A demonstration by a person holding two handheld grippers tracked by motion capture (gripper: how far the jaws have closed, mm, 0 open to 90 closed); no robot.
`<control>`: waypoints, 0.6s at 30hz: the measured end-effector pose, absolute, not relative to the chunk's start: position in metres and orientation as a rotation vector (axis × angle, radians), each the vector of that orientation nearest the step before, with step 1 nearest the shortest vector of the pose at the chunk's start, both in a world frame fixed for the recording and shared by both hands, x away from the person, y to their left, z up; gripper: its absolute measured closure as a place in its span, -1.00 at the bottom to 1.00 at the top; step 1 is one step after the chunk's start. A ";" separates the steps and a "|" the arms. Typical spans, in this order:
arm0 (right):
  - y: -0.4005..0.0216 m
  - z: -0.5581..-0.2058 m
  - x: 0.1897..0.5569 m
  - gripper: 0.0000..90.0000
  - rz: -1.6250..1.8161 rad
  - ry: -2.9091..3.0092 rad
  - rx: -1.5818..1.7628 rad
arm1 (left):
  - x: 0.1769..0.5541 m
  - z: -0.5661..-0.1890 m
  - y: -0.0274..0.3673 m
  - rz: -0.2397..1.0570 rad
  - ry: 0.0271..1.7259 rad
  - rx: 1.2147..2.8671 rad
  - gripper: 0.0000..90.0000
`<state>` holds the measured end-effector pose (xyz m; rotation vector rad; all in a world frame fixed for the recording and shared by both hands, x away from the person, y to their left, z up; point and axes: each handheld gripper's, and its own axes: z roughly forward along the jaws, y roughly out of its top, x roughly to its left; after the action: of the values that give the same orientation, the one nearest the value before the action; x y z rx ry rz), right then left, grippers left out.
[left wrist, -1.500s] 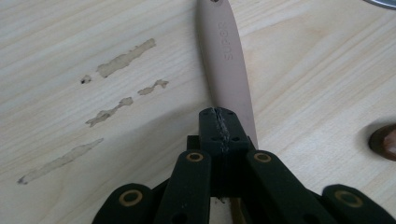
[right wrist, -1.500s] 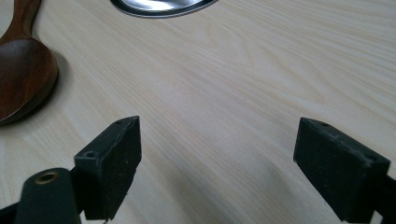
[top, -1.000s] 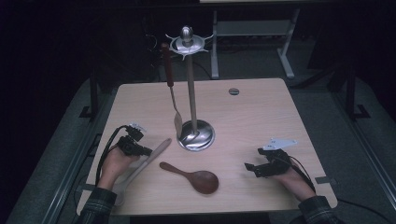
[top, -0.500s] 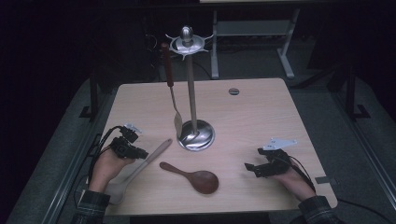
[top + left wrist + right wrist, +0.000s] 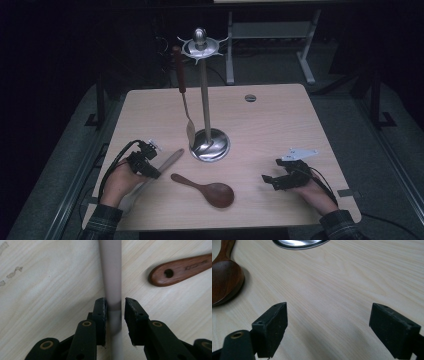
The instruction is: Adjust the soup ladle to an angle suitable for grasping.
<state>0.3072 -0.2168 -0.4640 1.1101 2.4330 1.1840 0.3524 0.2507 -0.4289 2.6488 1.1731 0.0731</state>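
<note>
A: Left tongs [image 5: 115,305] status?
B: Over the grey utensil handle [image 5: 110,270], which lies flat on the table [image 5: 280,120], left-front of the stand base [image 5: 210,146]. Jaws have just been opening. Handle sits between them: one pad touching or nearly so, a clear gap at the other. No pinch.

A: In the high view?
B: Left tongs [image 5: 150,169] sit on the grey utensil [image 5: 165,162], well left of the stand base.

A: Wooden spoon?
B: Wooden spoon [image 5: 207,189] lies flat in front of the stand base, bowl end pointing right. Its handle tip [image 5: 180,270] is just beside the grey handle, not touching.

A: Right tongs?
B: Right tongs [image 5: 328,327] spread wide, nothing between them, bare table under. Right tongs [image 5: 274,180] rest right-front of the stand base, well apart from the spoon.

A: Anything on the stand?
B: One long utensil with a dark handle [image 5: 178,70] hangs from the top ring, left of the pole.
</note>
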 end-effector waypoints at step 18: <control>-0.217 -0.464 0.307 -0.67 1.186 2.436 1.105 | 0.354 -0.434 0.247 0.103 1.191 2.643 0.69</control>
<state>0.3072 -0.2165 -0.4641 1.1046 2.4360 1.1863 0.3543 0.2469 -0.4335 2.6432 1.1905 0.1033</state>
